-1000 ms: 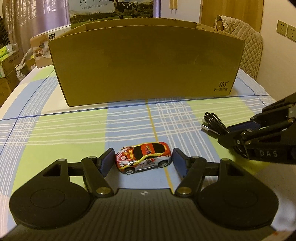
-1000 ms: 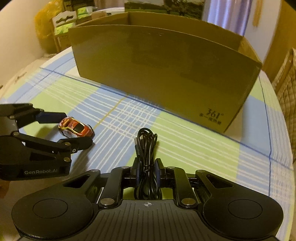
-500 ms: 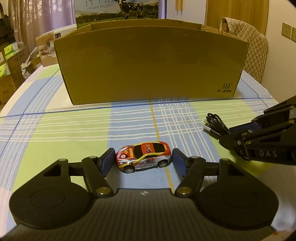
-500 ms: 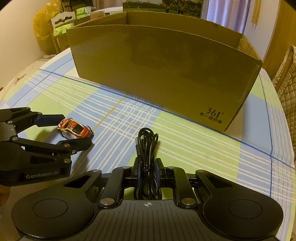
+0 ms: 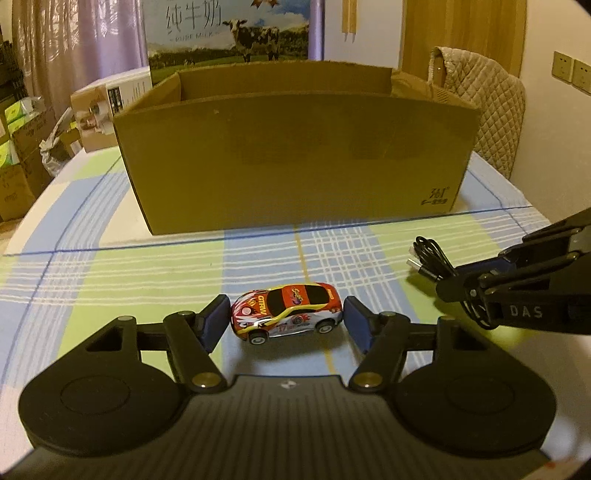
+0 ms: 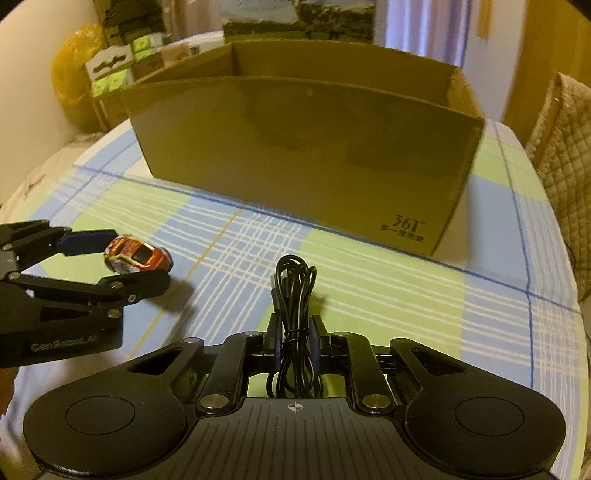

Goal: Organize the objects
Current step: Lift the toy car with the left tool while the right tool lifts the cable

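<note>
A red, white and yellow toy car (image 5: 286,312) sits crosswise between the blue pads of my left gripper (image 5: 286,319), which is shut on it. The car hangs just above the checked tablecloth (image 5: 110,277), with its shadow below. In the right wrist view the car (image 6: 136,254) and the left gripper (image 6: 122,258) are at the left. My right gripper (image 6: 294,338) is shut on a coiled black USB cable (image 6: 295,291), whose loop and plug stick out forward. The left wrist view has that cable (image 5: 430,258) and the right gripper (image 5: 461,280) at the right. An open cardboard box (image 5: 295,158) stands ahead of both.
The box (image 6: 306,147) spans most of the table's far side. A quilted chair back (image 5: 491,110) stands at the far right. Stacked cartons (image 5: 110,107) and a milk carton (image 5: 229,33) stand behind and to the left. A yellow bag (image 6: 74,88) lies off the table's left.
Both grippers have risen with their loads and now look over the box's front wall. The car has lifted off the cloth. The right wrist view has swung a little to the right.
</note>
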